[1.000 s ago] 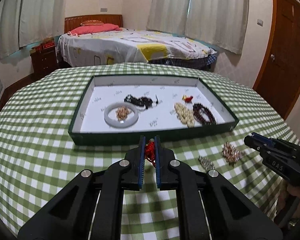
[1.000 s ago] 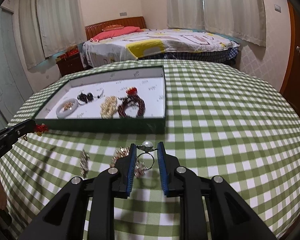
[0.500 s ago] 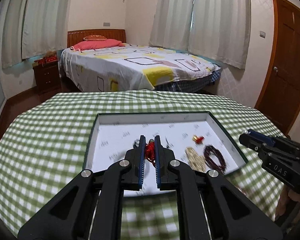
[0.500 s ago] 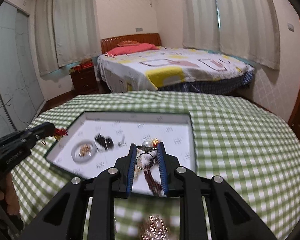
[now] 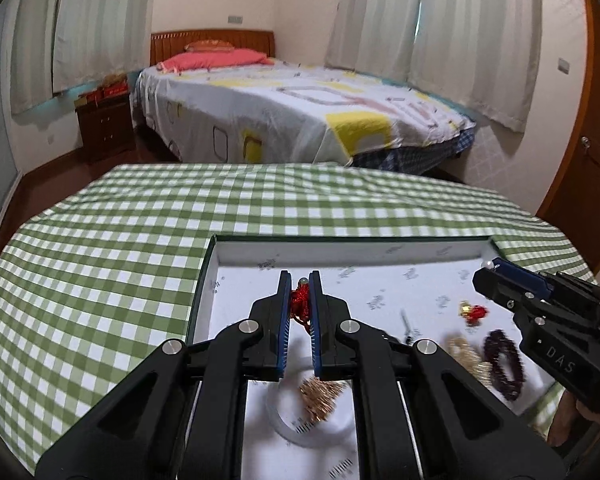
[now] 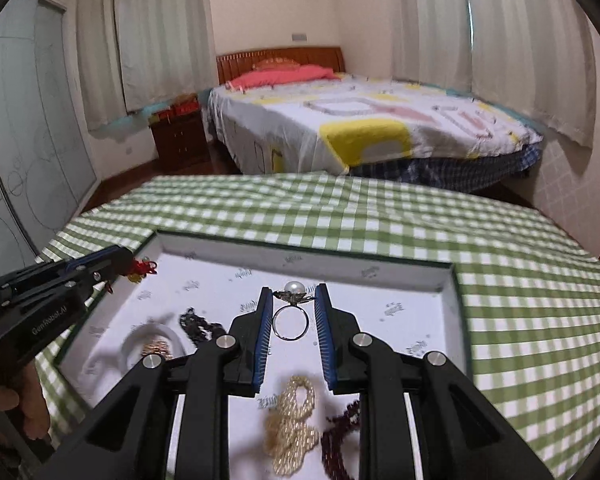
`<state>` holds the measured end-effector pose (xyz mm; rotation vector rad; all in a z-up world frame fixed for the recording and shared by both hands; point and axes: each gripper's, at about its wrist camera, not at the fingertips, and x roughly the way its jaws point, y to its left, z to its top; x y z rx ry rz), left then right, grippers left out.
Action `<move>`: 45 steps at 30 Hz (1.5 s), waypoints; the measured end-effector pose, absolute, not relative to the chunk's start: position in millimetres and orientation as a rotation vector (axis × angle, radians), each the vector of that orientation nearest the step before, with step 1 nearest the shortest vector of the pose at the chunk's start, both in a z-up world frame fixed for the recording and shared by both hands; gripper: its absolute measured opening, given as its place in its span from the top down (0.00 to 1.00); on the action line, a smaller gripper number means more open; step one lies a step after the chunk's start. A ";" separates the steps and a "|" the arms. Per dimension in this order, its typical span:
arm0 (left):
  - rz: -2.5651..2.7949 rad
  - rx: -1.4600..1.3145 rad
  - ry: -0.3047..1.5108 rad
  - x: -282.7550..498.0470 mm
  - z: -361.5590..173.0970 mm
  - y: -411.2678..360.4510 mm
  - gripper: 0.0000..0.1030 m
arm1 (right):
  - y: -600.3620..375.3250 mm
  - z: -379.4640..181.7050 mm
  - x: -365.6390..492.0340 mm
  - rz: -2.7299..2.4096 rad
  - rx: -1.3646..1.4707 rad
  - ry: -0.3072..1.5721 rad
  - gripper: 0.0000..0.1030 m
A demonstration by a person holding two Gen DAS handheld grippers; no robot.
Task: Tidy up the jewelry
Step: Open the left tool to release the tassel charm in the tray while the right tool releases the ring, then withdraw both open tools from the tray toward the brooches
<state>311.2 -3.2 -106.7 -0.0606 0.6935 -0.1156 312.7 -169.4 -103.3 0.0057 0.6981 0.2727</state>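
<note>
Both grippers now over tray (image 6: 448,280).

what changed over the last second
Both hand-held grippers moved from above the tablecloth to over the tray. The left hand-held gripper still clamps the red charm; the right hand-held gripper still holds the pearl ring. Nothing released.

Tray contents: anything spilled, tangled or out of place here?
Nothing stands out. The bracelets and beads lie loose but inside the tray. The left gripper holds a red charm and the right gripper a pearl ring, both over the tray.
</note>
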 end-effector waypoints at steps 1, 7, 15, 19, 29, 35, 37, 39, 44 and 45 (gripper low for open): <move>-0.112 -0.062 0.709 317.0 -111.2 -2.2 0.91 | -168.9 -107.7 318.4 0.272 0.008 0.714 0.78; -0.103 -0.059 0.794 337.3 -132.3 1.0 0.91 | -164.1 -125.2 335.5 0.265 -0.002 0.802 0.78; -0.097 -0.063 0.846 343.4 -139.5 3.1 0.91 | -161.1 -129.7 344.9 0.256 -0.019 0.878 0.78; -0.094 -0.063 0.849 344.0 -139.1 2.4 0.90 | -161.3 -130.2 349.4 0.255 -0.018 0.882 0.72; -0.083 -0.062 0.793 333.2 -131.0 4.1 0.59 | -166.7 -115.3 329.6 0.266 -0.008 0.790 0.65; -0.073 -0.074 0.715 308.4 -116.8 5.9 0.45 | -185.4 -96.1 297.9 0.247 0.004 0.711 0.61; -0.069 -0.082 0.674 294.0 -110.3 5.6 0.41 | -193.7 -92.5 286.2 0.236 0.010 0.695 0.61; -0.061 -0.088 0.647 282.2 -105.2 3.9 0.39 | -201.5 -90.1 275.6 0.224 0.020 0.684 0.61; -0.061 -0.098 0.615 252.9 -97.2 -2.2 0.36 | -216.8 -91.9 243.1 0.190 0.028 0.672 0.61; -0.062 -0.101 0.611 246.0 -96.6 -4.0 0.36 | -219.2 -94.5 235.3 0.183 0.027 0.675 0.61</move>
